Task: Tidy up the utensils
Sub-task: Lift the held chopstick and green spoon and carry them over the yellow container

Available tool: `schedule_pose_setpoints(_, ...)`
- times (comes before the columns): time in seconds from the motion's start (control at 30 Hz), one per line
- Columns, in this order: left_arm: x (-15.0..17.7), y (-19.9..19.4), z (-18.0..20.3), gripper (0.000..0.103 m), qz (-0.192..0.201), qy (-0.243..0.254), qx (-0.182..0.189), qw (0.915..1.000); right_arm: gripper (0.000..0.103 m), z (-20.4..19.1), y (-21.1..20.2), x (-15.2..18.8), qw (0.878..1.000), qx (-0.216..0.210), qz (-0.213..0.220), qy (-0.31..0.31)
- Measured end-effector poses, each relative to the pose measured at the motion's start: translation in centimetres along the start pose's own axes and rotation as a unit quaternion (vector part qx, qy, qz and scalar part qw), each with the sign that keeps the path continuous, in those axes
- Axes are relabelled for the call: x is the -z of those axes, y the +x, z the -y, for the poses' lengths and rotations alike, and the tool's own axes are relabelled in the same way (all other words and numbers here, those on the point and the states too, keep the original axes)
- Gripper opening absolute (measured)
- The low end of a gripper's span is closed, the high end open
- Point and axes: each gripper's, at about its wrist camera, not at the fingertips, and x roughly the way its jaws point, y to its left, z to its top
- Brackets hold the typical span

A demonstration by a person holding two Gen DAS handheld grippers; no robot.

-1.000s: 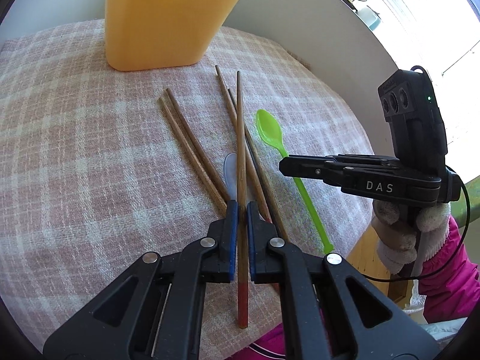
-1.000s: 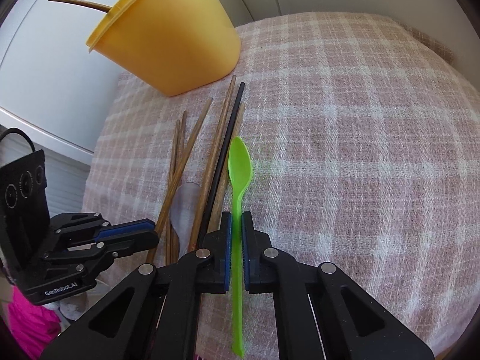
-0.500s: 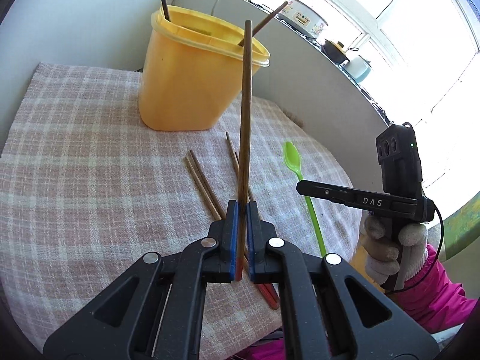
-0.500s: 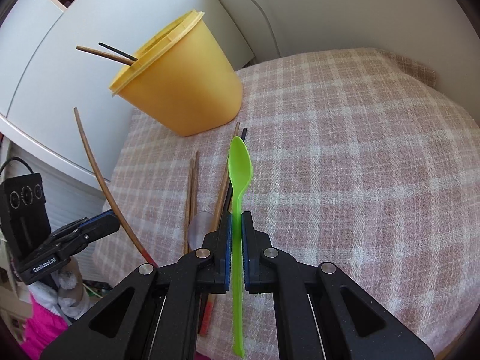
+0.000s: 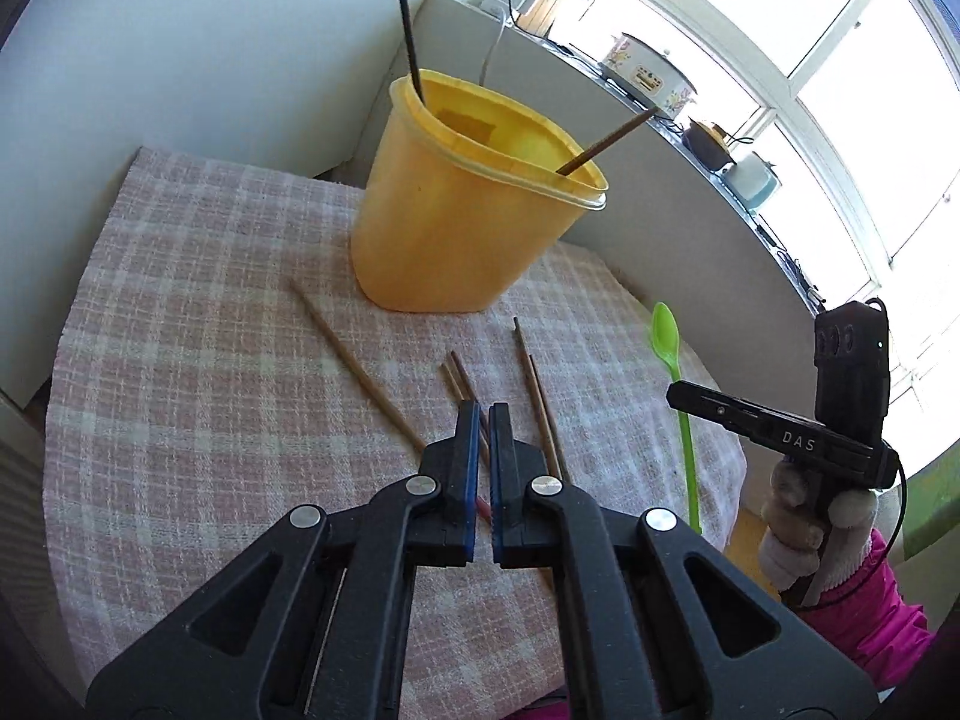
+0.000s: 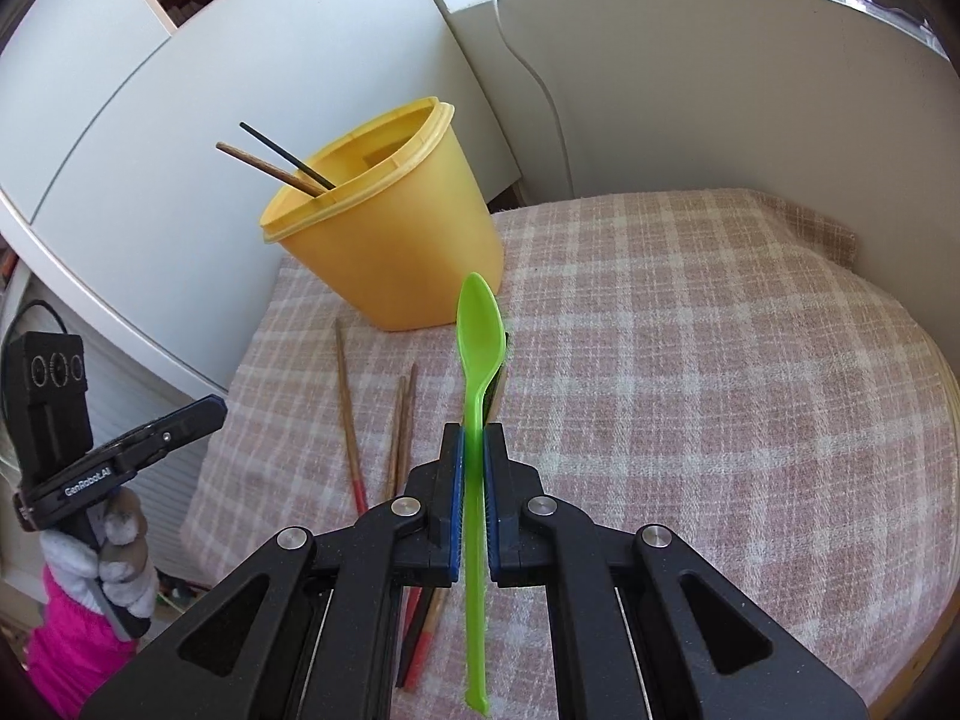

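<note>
You hold two black two-finger grippers over a pink and white checked cloth (image 5: 180, 360) that covers the table. In the right wrist view, your right gripper (image 6: 472, 450) is clamped on the thin handle of a bright green plastic spoon (image 6: 477, 330), at bottom centre of the frame, with the spoon's bowl pointing up towards a tall yellow plastic tub (image 6: 384, 240) in the upper left. In the left wrist view the same tub stands at upper centre. A thin black chopstick (image 5: 408, 30) and a brown wooden chopstick (image 5: 606, 144) already lean inside it, their tips poking above the rim. Your left gripper (image 5: 485, 420), at bottom centre of its view, has its blue-padded jaws closed with nothing between them. Several loose brown wooden chopsticks (image 5: 360, 372) lie on the cloth between the tub and the grippers, one apart to the left, the rest bunched near the left gripper's fingertips. From here the spoon looks ready to go into the tub. The risk is that its long handle, gripped low down and free at both ends, may pivot in the jaws or catch the tub's rim and tip the light tub over. The two leaning chopsticks could also block its way in.
</note>
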Motion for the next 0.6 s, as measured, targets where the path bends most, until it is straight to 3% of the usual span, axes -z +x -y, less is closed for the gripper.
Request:
schedule_pose_setpoints(0.07,-0.6,0.9,-1.1,0.014,-0.021,-0.039,-0.021,0.9988,0.004,-0.1,0.3,0.2,1.0,0.003,-0.004,-0.002)
schedule_pose_setpoints(0.13,-1.0,3.0,-1.1,0.019,-0.033,-0.054,-0.043,0.9971,0.004,0.0,0.6,0.3,1.0,0.007,-0.008,-0.002)
schedule_pose_setpoints(0.37,-2.3,7.2,-0.7,0.019,-0.066,-0.065,-0.106,0.9901,0.004,0.1,1.3,0.3,1.0,0.009,-0.012,-0.002)
schedule_pose_setpoints(0.6,-1.8,11.4,-0.7,0.019,-0.104,-0.072,-0.143,0.9817,0.004,0.4,1.3,0.6,1.0,0.007,-0.012,-0.002)
